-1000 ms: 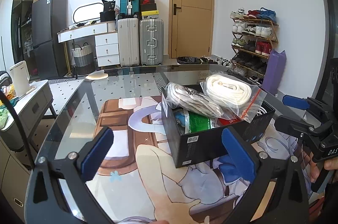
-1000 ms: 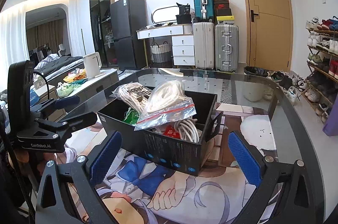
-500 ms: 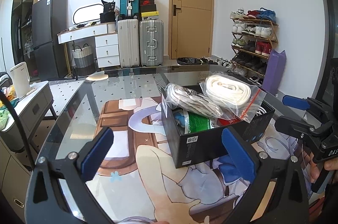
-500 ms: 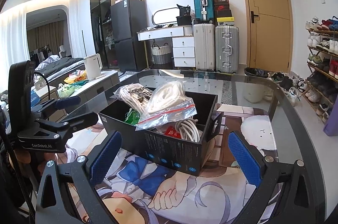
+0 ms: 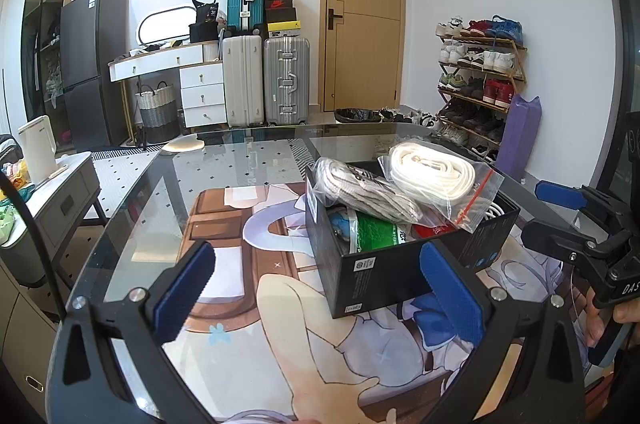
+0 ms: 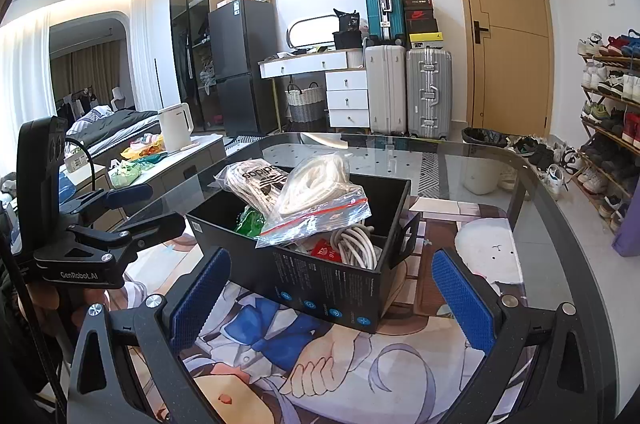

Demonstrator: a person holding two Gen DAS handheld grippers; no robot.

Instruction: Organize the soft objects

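Glass table: box near right edge, two bags heaped on top. Left gripper and right gripper both spread, empty. Looks mostly done; bags need settling.

My two wrist cams sit low over bench, close to black box, L & R; both share it.

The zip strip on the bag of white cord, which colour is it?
Red, running along the mouth of the clear bag atop the black box; the right wrist view shows it best.
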